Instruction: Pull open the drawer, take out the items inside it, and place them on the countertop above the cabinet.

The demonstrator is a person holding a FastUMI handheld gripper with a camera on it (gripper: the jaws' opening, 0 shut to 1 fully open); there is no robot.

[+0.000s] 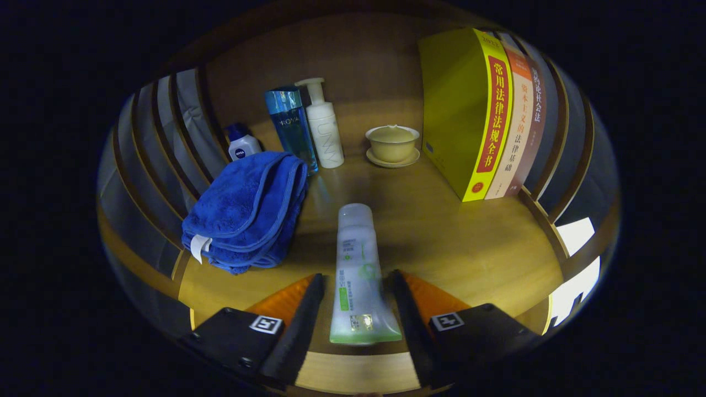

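Between my fingers (354,300) lies a pale tube (358,275) with green print, flat on the wooden surface (441,231), its crimped end toward me near the front edge and its cap pointing away toward the middle. My fingers stand open on either side of it; a strip of wood shows between each one and the tube, so I am not gripping it.

Off to the left of the tube, near the left edge of the surface, sits a folded blue towel (248,212) with a white tag hanging at its near corner. Behind the towel, toward the back left corner, a small dark-capped bottle (242,144) stands upright, partly hidden by the towel's top fold. Just beside it stands a tall blue bottle (291,128), and close against that, a white pump bottle (324,132); I cannot tell if those two touch.

Beyond the tube, toward the back of the surface, a lidded yellowish cup (392,142) rests on a saucer (392,161). On the right side, a thick yellow book (458,110) stands upright with two thinner books (521,121) pressed against its far side, all spines facing me. Slatted walls (165,138) rise along the left and right edges.
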